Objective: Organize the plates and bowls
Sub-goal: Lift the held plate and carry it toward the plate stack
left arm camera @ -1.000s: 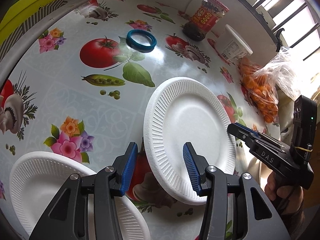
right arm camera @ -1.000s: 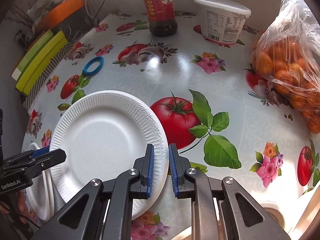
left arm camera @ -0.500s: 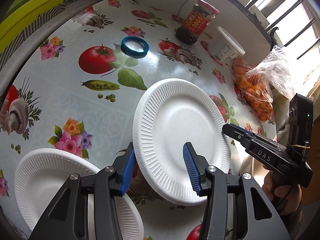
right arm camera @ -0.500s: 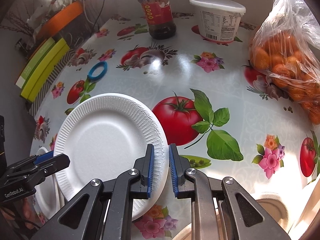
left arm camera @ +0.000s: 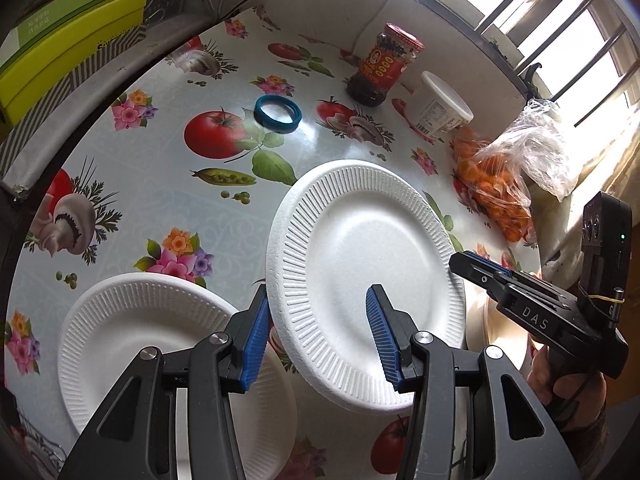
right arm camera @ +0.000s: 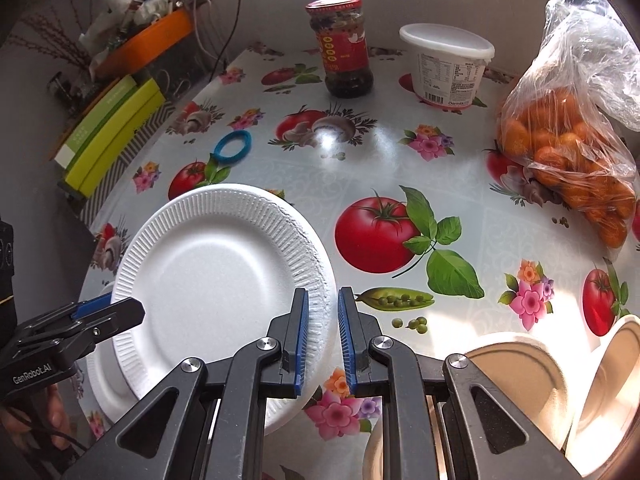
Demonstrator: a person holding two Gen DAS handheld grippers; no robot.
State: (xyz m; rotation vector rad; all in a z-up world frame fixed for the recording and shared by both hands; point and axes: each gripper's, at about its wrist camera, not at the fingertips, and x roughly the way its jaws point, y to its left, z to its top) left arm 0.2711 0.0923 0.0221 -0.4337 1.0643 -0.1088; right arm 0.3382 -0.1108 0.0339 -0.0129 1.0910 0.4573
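Right gripper [right arm camera: 322,332] is clamped narrow on the right rim of a white foam plate [left arm camera: 360,280], which is lifted and tilted clear of the table [left arm camera: 168,216]. Left gripper [left arm camera: 316,336] sits part-open with the plate's near-left rim between its pads; the left pad [left arm camera: 256,336] looks to touch the rim, the other pad stands over the plate face, contact unclear, so I can't call it a grip. A second foam plate [left arm camera: 132,320] lies flat near the table's front-left edge, just left of and below the held one, partly under it, nearer the left hand. Likely target: carry the held plate left and drop it flat on that one. Beige bowls [right arm camera: 532,376] sit at the front-right edge, seemingly empty. At the far edge: a sauce jar [right arm camera: 346,48], white lidded tub [right arm camera: 448,68], bag of oranges [right arm camera: 568,140]. A blue ring [left arm camera: 277,113] lies mid-table.
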